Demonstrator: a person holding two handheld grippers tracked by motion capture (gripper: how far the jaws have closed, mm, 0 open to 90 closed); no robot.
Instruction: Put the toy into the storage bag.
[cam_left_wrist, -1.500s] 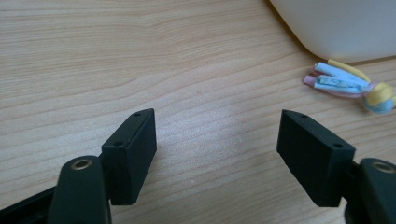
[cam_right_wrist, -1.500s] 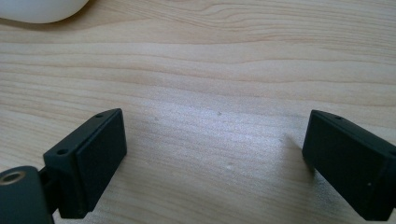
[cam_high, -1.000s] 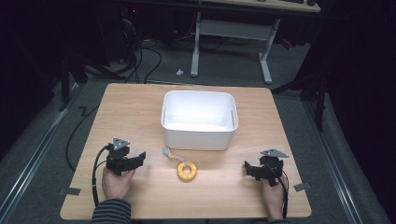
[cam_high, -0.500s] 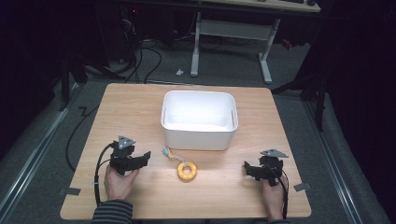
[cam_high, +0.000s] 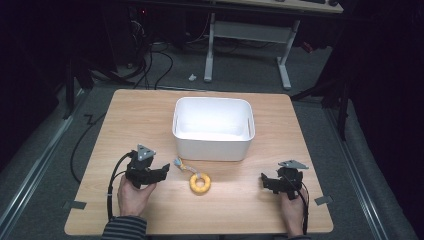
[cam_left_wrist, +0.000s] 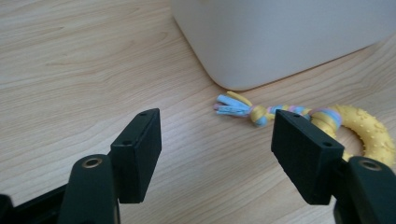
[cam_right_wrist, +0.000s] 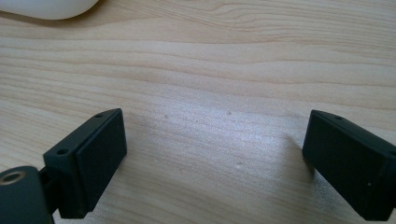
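A yellow rubber ring toy (cam_high: 200, 184) with a braided blue, pink and yellow rope tail (cam_high: 181, 164) lies on the wooden table in front of a white bin (cam_high: 212, 146). My left gripper (cam_high: 164, 171) is just left of the tail and points at it. It is open, its jaws have just been closing a little, and nothing is between them. In the left gripper view the rope tail (cam_left_wrist: 243, 108) and ring (cam_left_wrist: 369, 133) lie just beyond my left gripper (cam_left_wrist: 217, 135). My right gripper (cam_high: 263, 181) stands open over bare wood to the right of the ring.
The bin (cam_left_wrist: 280, 37) is close behind the toy, and its corner (cam_right_wrist: 46, 7) shows at the top left of the right gripper view. The table's front edge (cam_high: 200, 232) lies just behind both hands. Cables and desk legs are on the floor beyond the table.
My left gripper has moved right, towards the toy's rope tail, and has risen slightly. The right gripper and the toy have stayed where they were.
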